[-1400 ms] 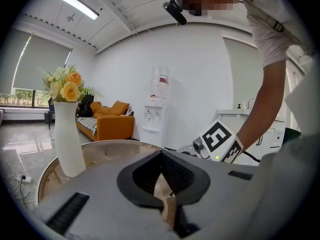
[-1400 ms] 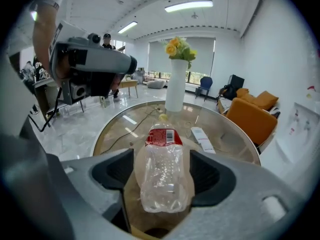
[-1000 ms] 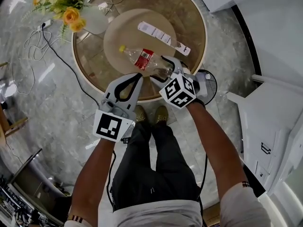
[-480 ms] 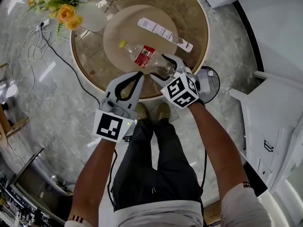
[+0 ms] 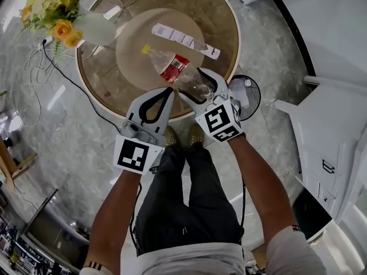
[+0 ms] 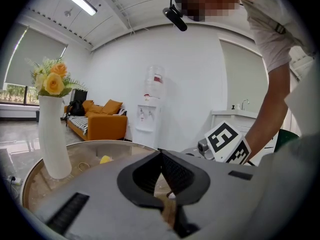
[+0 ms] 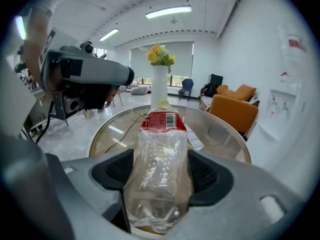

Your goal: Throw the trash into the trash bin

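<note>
- Marble floor [image 5: 69, 130] fills most of my head view, with a round glass table [image 5: 221, 13] at the top and white cabinets [image 5: 321, 125] down the right side.
- On the table I see a white vase [image 5: 98, 27] of yellow flowers [image 5: 54, 19] at the left edge. A long white paper strip [image 5: 184, 40] lies flat near the middle.
- My right gripper [image 5: 194, 85] is clamped across the body of the clear plastic bottle [image 5: 172, 67]. In the right gripper view both pads press into its crumpled sides, and the jaws stand wide around it.
- The bottle points away from that gripper over the table, with its red label and yellow cap [image 5: 147, 50] at the far end. I cannot tell whether it touches the tabletop.
- My left gripper [image 5: 167, 91] sits just beside the right one, over the table's near edge. Its jaws meet at the tips with nothing between them.
- A dark round bin [image 5: 248, 90] stands on the floor just beside the table, close to the right gripper.
- A black cable [image 5: 74, 79] trails across the floor at the left.
</note>
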`<state>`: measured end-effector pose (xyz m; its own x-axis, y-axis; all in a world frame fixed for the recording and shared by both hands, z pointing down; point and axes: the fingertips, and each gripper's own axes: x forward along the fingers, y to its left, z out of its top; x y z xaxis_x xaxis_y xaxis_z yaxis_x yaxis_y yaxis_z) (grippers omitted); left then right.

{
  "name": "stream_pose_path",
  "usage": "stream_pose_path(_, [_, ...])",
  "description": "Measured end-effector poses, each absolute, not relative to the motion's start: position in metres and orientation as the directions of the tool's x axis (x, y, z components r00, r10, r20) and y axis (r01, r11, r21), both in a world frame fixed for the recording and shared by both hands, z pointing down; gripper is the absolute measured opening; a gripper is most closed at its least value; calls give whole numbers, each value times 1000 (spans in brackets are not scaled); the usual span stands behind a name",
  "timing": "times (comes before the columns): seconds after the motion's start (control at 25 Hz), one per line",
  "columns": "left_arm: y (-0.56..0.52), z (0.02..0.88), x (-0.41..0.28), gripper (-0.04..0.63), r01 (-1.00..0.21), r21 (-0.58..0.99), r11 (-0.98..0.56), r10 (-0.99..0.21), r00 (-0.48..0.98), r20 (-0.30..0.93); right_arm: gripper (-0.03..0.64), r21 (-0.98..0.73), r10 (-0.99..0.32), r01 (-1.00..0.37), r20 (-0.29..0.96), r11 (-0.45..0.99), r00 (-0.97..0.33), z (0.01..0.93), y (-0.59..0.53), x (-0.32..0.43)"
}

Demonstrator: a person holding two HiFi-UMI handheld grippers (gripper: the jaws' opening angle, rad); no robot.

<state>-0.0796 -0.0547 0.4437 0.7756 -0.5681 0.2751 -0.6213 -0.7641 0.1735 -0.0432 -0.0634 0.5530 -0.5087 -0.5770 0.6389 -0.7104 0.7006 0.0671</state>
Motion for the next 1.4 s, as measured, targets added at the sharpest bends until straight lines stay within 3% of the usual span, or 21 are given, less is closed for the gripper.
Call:
stream_pose_path(0.6, [-23,436,11,0,-501,176,-847,-449,853,266,337,141,-767,-877,561,458,-310,513,-12,84])
stream_pose_path(1.4, [10,439,104,0,-374,187,-908,-318,908,271,337,163,-779,-960,622,229,-80,543,63,217])
